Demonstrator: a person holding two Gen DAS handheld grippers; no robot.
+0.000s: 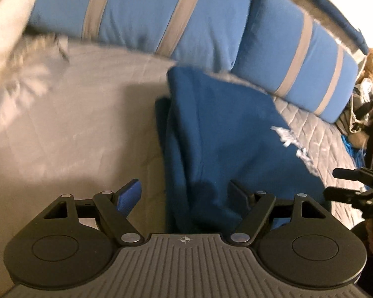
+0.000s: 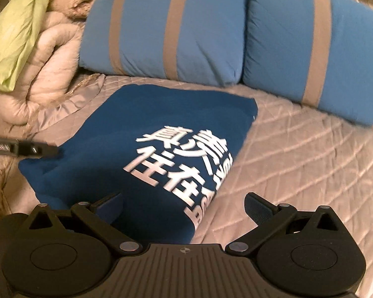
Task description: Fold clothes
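Note:
A dark blue shirt (image 2: 141,134) with white printed characters lies folded in a rough rectangle on the grey quilted bedspread (image 2: 298,154). In the left wrist view the shirt (image 1: 218,129) runs up the middle, with a darker layer showing along its left edge. My left gripper (image 1: 185,193) hovers open over the shirt's near left edge, one finger over the bedspread and the other over the cloth. My right gripper (image 2: 184,206) stands wide open above the shirt's near right corner, with nothing pinched. A finger (image 2: 39,149) of the left gripper pokes in from the left.
Two light blue pillows with grey stripes (image 2: 166,32) (image 2: 310,44) lie behind the shirt. A bunched beige quilt (image 2: 44,57) and a green cloth (image 2: 15,27) fill the back left. Cords and dark clutter (image 1: 360,109) sit off the bed's right side.

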